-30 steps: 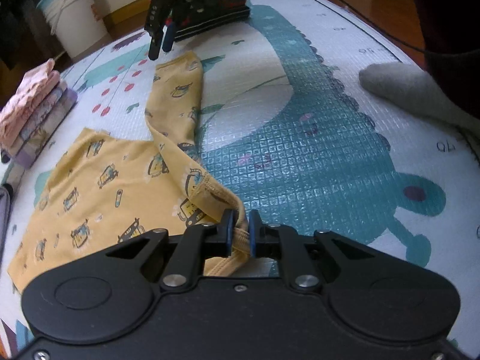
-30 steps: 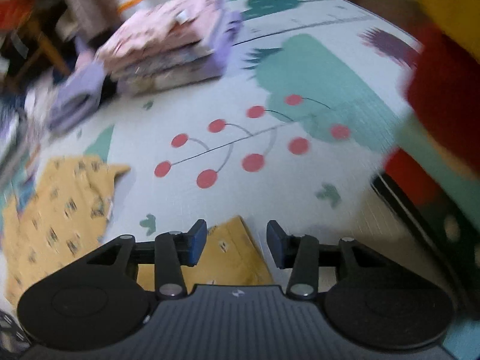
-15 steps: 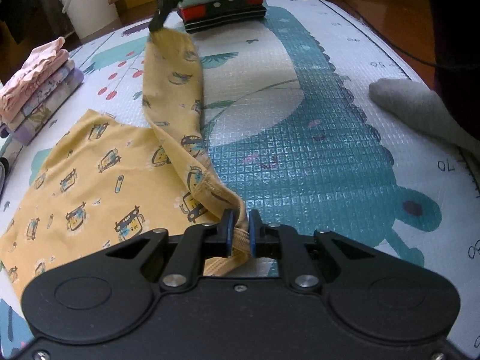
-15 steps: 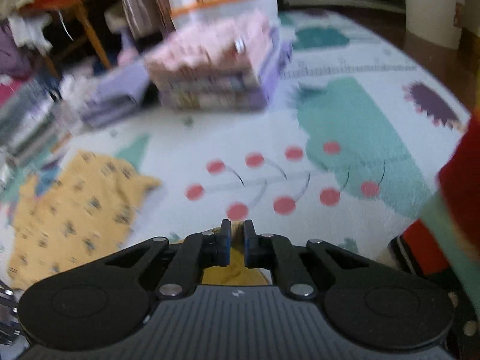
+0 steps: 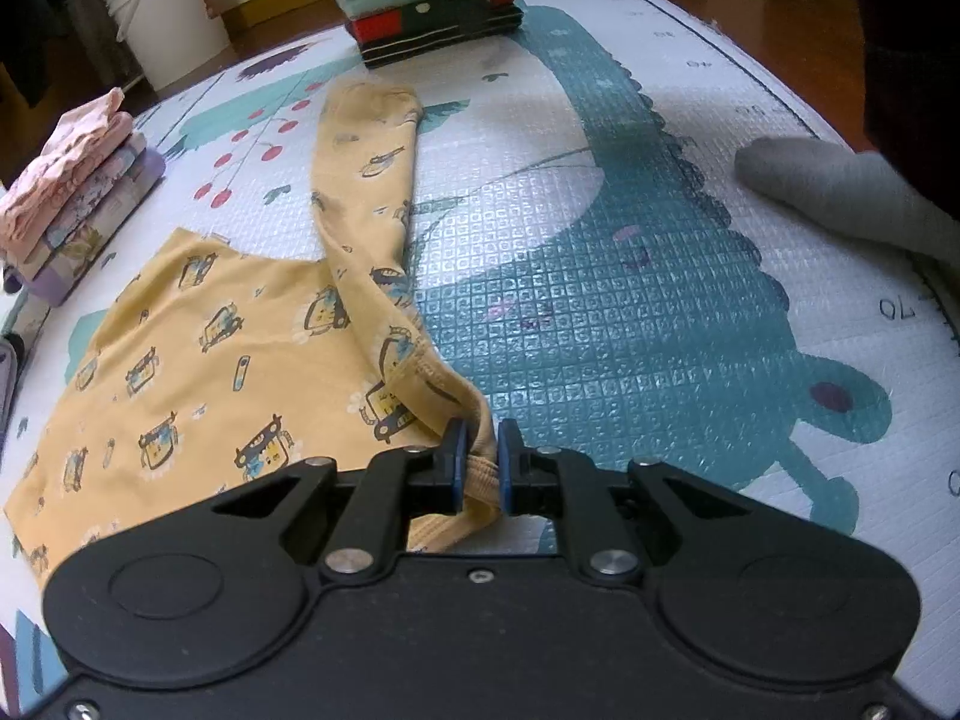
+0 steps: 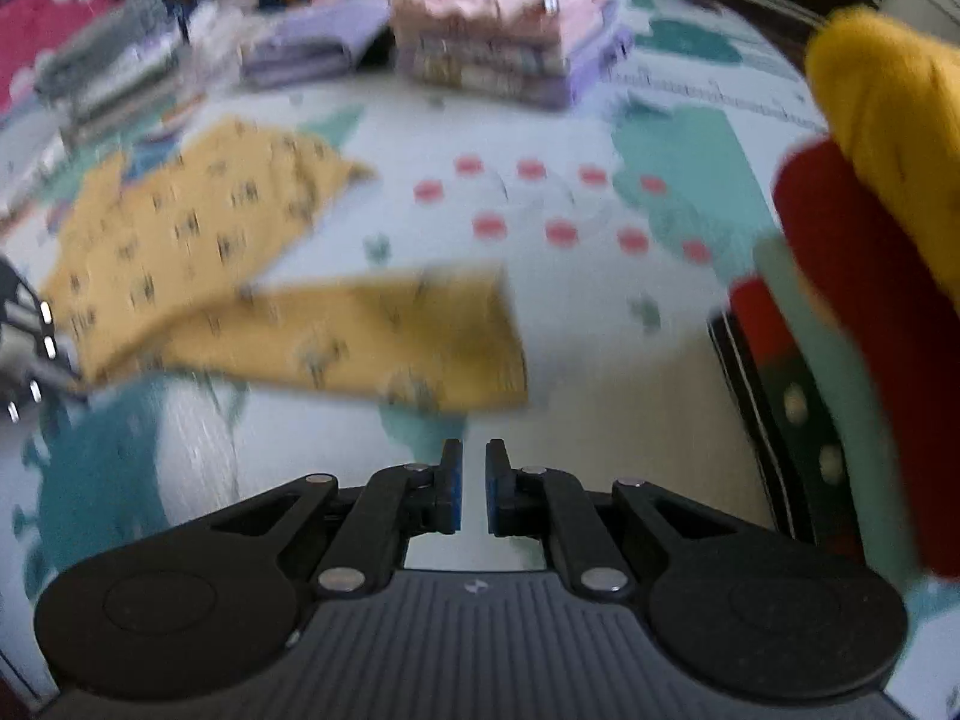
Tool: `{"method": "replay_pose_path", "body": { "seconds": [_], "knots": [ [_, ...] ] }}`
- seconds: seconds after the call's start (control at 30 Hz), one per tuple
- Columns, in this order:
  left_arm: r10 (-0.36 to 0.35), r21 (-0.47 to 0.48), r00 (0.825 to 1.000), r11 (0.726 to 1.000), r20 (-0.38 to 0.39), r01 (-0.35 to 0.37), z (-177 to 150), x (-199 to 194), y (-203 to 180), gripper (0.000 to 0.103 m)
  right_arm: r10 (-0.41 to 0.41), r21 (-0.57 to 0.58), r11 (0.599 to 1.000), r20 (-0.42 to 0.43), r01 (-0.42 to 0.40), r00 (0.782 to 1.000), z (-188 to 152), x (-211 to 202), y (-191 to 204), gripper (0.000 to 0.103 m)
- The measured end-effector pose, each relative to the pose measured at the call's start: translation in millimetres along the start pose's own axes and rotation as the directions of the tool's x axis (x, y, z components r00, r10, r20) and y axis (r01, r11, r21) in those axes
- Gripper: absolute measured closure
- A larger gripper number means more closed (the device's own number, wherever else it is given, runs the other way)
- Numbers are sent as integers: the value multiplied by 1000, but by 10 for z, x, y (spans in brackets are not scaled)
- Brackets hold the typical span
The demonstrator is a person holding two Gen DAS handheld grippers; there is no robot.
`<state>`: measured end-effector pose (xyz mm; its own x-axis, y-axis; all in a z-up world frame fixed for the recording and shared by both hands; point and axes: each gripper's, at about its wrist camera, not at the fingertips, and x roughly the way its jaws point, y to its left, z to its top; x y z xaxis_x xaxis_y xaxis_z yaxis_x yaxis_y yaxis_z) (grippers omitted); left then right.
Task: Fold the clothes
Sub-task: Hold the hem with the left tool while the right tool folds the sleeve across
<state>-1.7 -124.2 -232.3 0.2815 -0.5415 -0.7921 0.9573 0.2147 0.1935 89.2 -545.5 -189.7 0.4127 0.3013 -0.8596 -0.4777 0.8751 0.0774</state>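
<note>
A yellow robot-print top (image 5: 198, 360) lies spread on the play mat (image 5: 600, 228), its long sleeve (image 5: 366, 168) stretched toward the far stack. My left gripper (image 5: 477, 450) is shut on the ribbed edge of the top at the near side, lifting it slightly. In the blurred right wrist view the sleeve end (image 6: 390, 336) lies flat on the mat ahead of my right gripper (image 6: 474, 480). Its jaws stand almost together with only mat showing between them, a short way back from the cuff. The top's body (image 6: 180, 228) lies further left.
A folded stack of red, teal and dark clothes (image 5: 426, 6) stands at the far edge, close on the right as the folded stack (image 6: 870, 240). A pink and lilac pile (image 5: 72, 180) sits at the left. A white bucket (image 5: 162, 18) stands beyond. A person's grey-socked foot (image 5: 840, 192) rests at the right.
My right gripper shut on the sleeve end, then came off it and drew back and up, rolling; the sleeve now lies stretched on the mat. The left gripper kept its grip and place.
</note>
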Motion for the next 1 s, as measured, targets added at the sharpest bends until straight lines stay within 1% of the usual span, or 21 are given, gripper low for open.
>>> {"method": "replay_pose_path", "body": {
  "seconds": [0.07, 0.1, 0.17, 0.2, 0.27, 0.3, 0.33, 0.37, 0.47, 0.53, 0.67, 0.7, 0.73, 0.77, 0.87, 0.93, 1.0],
  "knots": [
    [3, 12, 1000, 1000, -2, -3, 10, 10, -10, 95, -33, 36, 999, -48, 34, 998, -96, 76, -42, 93],
    [2, 12, 1000, 1000, -3, -2, 13, 13, -7, 95, -35, 71, 997, -48, 38, 998, -107, 98, -74, 93],
    [3, 8, 1000, 1000, -6, -2, 19, 15, -1, 95, -19, 187, 982, -25, 23, 1000, -46, 147, -171, 92],
    [3, 6, 1000, 1000, -7, -3, 21, 16, 0, 95, -30, 236, 971, -2, 30, 1000, 38, 170, -196, 90],
    [2, 3, 1000, 1000, -9, -2, 26, 19, 1, 95, -10, 321, 947, 32, 0, 999, 237, 238, -260, 85],
    [2, 1, 1000, 1000, -10, -2, 28, 20, 3, 95, -7, 349, 937, 48, -10, 999, 348, 280, -280, 79],
    [1, -1, 1000, 1000, -11, -1, 30, 21, 6, 95, -8, 354, 935, 56, -13, 998, 465, 334, -285, 77],
    [-1, -4, 1000, 1000, -11, 1, 32, 21, 11, 95, -12, 340, 940, 61, -9, 998, 594, 395, -271, 76],
    [-3, -11, 1000, 1000, -10, 3, 35, 21, 18, 95, -17, 264, 965, 31, 8, 999, 889, 655, -204, 64],
    [-5, -15, 1000, 1000, -9, 5, 32, 21, 23, 95, -28, 220, 975, 2, 27, 1000, 978, 846, -152, 64],
    [-9, -22, 1000, 1000, -4, 9, 25, 21, 37, 95, -37, 196, 980, -30, 43, 999, 1031, 1066, -127, 64],
    [-10, -23, 1000, 1000, -3, 10, 23, 22, 38, 95, -40, 198, 979, -36, 46, 999, 1025, 1102, -136, 66],
    [-10, -24, 1000, 1000, -3, 10, 23, 23, 39, 95, -42, 199, 979, -41, 49, 998, 1019, 1136, -144, 71],
    [-11, -24, 1000, 1000, -3, 11, 24, 25, 42, 95, -25, 190, 981, -27, 30, 999, 1016, 1128, -149, 90],
    [-11, -26, 1000, 1000, -3, 11, 25, 26, 45, 95, 16, 150, 988, 33, -20, 999, 1000, 994, -142, 91],
    [-10, -23, 1000, 1000, -4, 10, 24, 25, 41, 95, 56, 136, 988, 84, -67, 995, 975, 816, -149, 91],
    [-8, -20, 1000, 1000, -5, 8, 20, 24, 39, 95, 95, 87, 990, 127, -107, 987, 906, 572, -104, 91]
  ]
}}
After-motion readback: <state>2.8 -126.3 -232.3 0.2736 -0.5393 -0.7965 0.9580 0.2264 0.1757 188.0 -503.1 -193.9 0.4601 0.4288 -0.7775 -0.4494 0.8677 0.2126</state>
